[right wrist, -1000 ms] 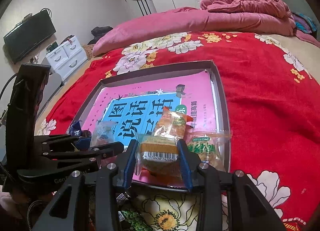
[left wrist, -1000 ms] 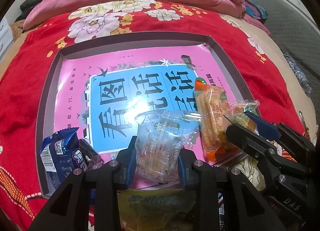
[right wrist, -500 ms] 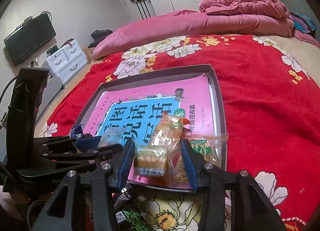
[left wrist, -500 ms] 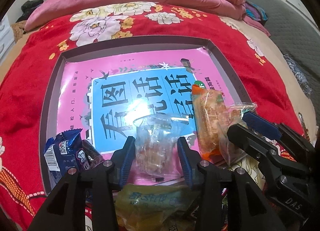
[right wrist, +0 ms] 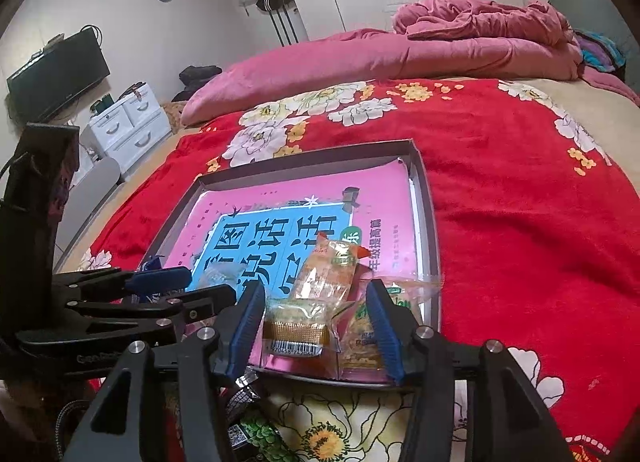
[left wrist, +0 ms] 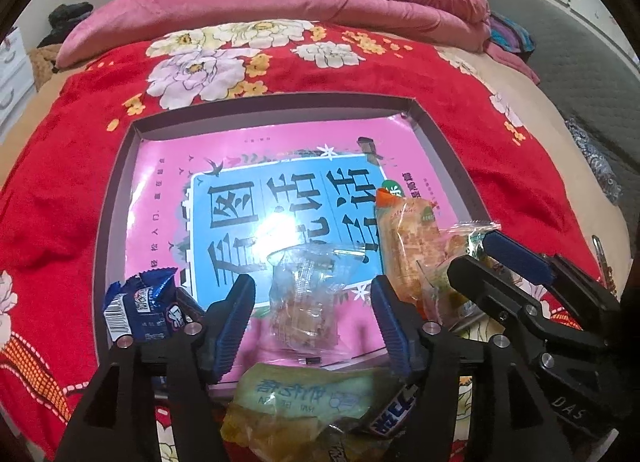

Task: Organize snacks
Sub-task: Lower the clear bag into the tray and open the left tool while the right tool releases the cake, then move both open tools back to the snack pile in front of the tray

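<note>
A shallow grey box [left wrist: 120, 165] [right wrist: 424, 197] lined with a pink and blue poster lies on the red bed. My left gripper [left wrist: 312, 314] is open, its jaws either side of a clear snack bag [left wrist: 306, 298] lying in the box. My right gripper [right wrist: 316, 322] is open around an orange snack pack [right wrist: 298, 328] lying at the box's near edge; this pack also shows in the left wrist view [left wrist: 408, 246]. A green-labelled clear pack [right wrist: 362, 336] lies beside it. A blue snack pack [left wrist: 140, 310] sits at the near left corner.
Loose snacks lie on the blanket below the box: a pale green pack [left wrist: 308, 398] and a dark blue bar [left wrist: 394, 414]. Pink bedding [right wrist: 400, 53] is piled at the far end. White drawers [right wrist: 128, 129] and a TV [right wrist: 56, 73] stand left of the bed.
Both grippers have opened and pulled back a little. The clear bag and the orange pack, held a second ago, now lie in the box.
</note>
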The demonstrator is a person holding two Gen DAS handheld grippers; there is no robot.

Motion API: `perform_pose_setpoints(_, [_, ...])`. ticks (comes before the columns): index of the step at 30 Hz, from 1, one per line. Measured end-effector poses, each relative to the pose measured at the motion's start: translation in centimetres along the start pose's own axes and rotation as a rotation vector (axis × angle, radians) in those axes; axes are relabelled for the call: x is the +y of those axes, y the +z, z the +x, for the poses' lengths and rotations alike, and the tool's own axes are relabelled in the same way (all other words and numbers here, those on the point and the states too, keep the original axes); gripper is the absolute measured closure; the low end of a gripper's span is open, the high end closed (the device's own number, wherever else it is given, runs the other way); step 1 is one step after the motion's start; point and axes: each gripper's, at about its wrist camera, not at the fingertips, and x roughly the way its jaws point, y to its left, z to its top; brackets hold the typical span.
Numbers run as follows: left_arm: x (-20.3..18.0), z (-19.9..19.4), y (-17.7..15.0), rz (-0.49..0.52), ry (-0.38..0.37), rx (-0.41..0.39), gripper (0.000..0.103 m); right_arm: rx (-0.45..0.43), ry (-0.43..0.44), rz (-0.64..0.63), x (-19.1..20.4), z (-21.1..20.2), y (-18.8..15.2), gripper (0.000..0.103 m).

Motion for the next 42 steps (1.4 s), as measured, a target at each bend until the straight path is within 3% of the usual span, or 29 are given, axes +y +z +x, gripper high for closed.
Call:
perform_pose_setpoints(10, [0.3,-0.8,0.0,-0.018,0.011,-0.021,0.032,-0.027,-0.012,-0.002,0.0,-0.7,0.2,0.043])
perform_pose_setpoints(42, [2.1,-4.8,-0.8,-0.078,0.022,-0.1,0.029,-0.166,-0.001,-0.047,0.8,-4.5,0.8,0.033])
